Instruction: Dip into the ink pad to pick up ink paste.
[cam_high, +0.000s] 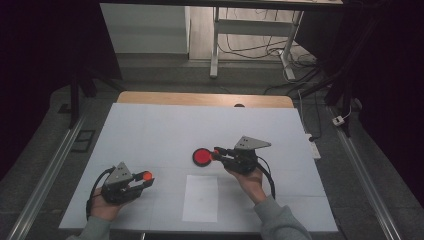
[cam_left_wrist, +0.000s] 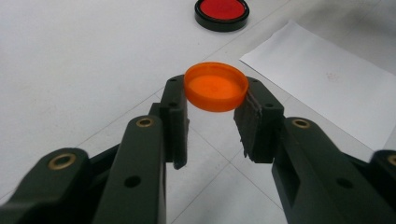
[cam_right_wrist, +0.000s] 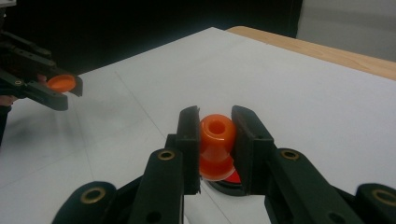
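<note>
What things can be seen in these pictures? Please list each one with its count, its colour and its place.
orange cap: one, orange, clamped between the left gripper's jaws, off the table
orange piece with a hole: one, orange, clamped in the right gripper, over the red disc
red disc: one, red with black rim, on the table near the middle
paper sheet: one, white, flat on the table's near side
table: one, white top, wooden far edge
left gripper: one, black, in the person's left hand
right gripper: one, black, in the right hand

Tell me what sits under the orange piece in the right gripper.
Under the orange piece, clamped in the right gripper, lies the red disc with black rim. The jaws hide whether the two touch.
</note>
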